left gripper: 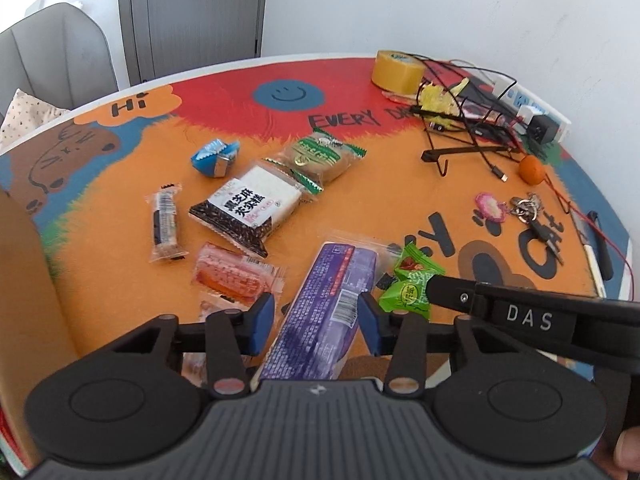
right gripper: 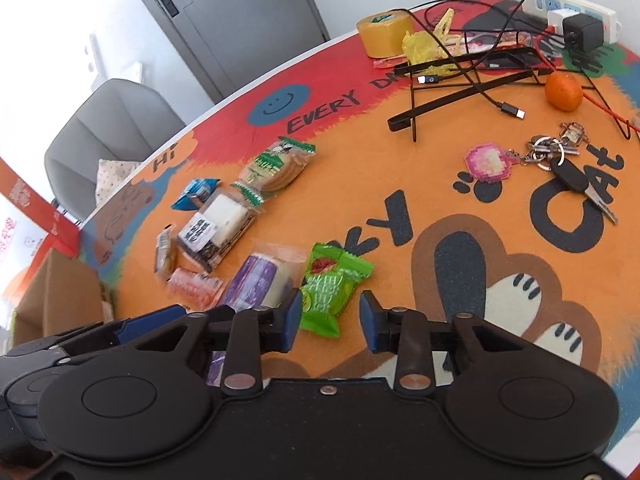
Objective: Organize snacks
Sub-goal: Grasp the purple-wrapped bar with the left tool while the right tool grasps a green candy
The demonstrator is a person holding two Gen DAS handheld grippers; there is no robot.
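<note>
Several snack packets lie on the colourful round table mat (left gripper: pixel 360 184). My left gripper (left gripper: pixel 316 318) is open, its blue pads either side of a long purple packet (left gripper: pixel 320 312) that lies on the mat. My right gripper (right gripper: pixel 330 318) is open, just above and around two green candy packets (right gripper: pixel 326 288); its tip reaches them in the left wrist view (left gripper: pixel 408 286). Further back lie an orange-red packet (left gripper: pixel 230 274), a slim bar (left gripper: pixel 165 222), a black sesame cake packet (left gripper: pixel 246 210), a green biscuit packet (left gripper: pixel 320 156) and a blue packet (left gripper: pixel 214 156).
A cardboard box (left gripper: pixel 24 300) stands at the left edge of the table. At the back right are a yellow tape roll (left gripper: pixel 396 72), a black wire stand with cables (left gripper: pixel 472 128), a power strip (left gripper: pixel 536 108), an orange (left gripper: pixel 531 169) and keys (left gripper: pixel 528 210). A grey chair (right gripper: pixel 108 128) stands behind.
</note>
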